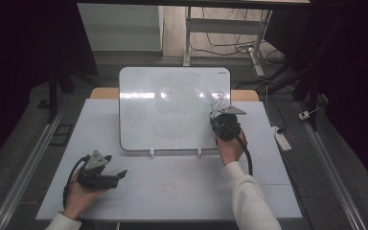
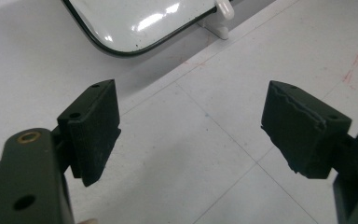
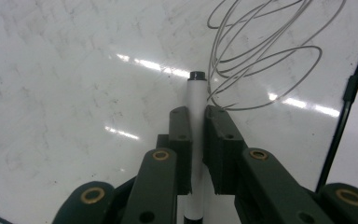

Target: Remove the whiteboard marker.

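A whiteboard (image 1: 172,108) stands tilted on small white feet at the back of the table. Looping grey scribbles (image 3: 261,51) cover its upper right corner. My right gripper (image 3: 195,114) is shut on a white marker (image 3: 196,98) with a black tip, and the tip is at the board just left of the scribbles. In the high view this gripper (image 1: 226,123) is at the board's right edge. My left gripper (image 1: 120,175) rests low on the table at the front left, its fingers (image 2: 95,126) wide apart with nothing between them.
The grey table top (image 1: 182,191) carries a faint red mark (image 1: 168,188) near the front middle. The board's lower corner (image 2: 135,32) and one white foot (image 2: 223,18) are ahead of my left gripper. A white power strip (image 1: 282,138) lies off the table's right edge.
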`<action>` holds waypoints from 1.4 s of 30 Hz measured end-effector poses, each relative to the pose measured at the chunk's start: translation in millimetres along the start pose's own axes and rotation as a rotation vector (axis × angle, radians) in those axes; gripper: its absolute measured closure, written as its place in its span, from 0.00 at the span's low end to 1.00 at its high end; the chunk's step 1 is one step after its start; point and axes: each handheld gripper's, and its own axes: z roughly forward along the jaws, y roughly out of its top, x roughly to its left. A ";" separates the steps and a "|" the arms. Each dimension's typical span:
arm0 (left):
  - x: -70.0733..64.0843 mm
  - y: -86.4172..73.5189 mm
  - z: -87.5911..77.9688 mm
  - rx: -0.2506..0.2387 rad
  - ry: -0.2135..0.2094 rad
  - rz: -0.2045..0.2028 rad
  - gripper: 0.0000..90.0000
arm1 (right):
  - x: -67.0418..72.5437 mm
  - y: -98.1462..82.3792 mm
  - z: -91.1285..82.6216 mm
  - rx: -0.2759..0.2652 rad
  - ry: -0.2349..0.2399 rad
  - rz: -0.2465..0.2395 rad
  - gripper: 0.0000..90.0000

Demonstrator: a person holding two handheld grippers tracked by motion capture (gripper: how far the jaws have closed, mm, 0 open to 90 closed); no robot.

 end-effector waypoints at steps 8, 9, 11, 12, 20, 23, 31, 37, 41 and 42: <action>0.7 -0.2 0.0 0.001 0.002 -0.004 0.23 | -4.3 -3.6 -3.5 -0.029 0.025 0.019 0.90; 0.8 -0.3 -0.1 0.001 0.003 -0.005 0.23 | -5.7 -6.1 -6.1 -0.044 0.038 0.021 0.90; 1.1 -0.2 -0.1 0.001 0.004 -0.007 0.23 | -6.4 -7.6 -7.8 -0.057 0.044 0.017 0.90; 1.1 -0.2 0.0 0.001 0.004 -0.008 0.23 | -7.8 -10.6 -11.8 -0.077 0.054 0.018 0.90; 1.0 1.4 1.1 -0.002 0.004 -0.017 0.23 | -14.4 -17.7 -25.7 -0.144 0.087 0.029 0.90; 1.3 3.0 1.0 -0.011 -0.002 -0.025 0.24 | -14.7 -19.0 -31.0 -0.165 0.104 0.030 0.90; -0.7 10.2 2.9 -0.031 -0.020 -0.030 0.25 | -11.8 -21.7 -40.4 -0.213 0.152 0.030 0.90; -4.4 24.9 9.4 -0.065 -0.068 -0.037 0.28 | -5.0 -22.9 -45.9 -0.237 0.215 0.047 0.90; -7.6 36.4 15.8 -0.087 -0.116 -0.048 0.30 | 7.5 -23.5 -50.1 -0.244 0.263 0.032 0.90; -8.6 39.4 16.7 -0.089 -0.121 -0.047 0.30 | 10.4 -23.6 -50.9 -0.243 0.276 0.028 0.90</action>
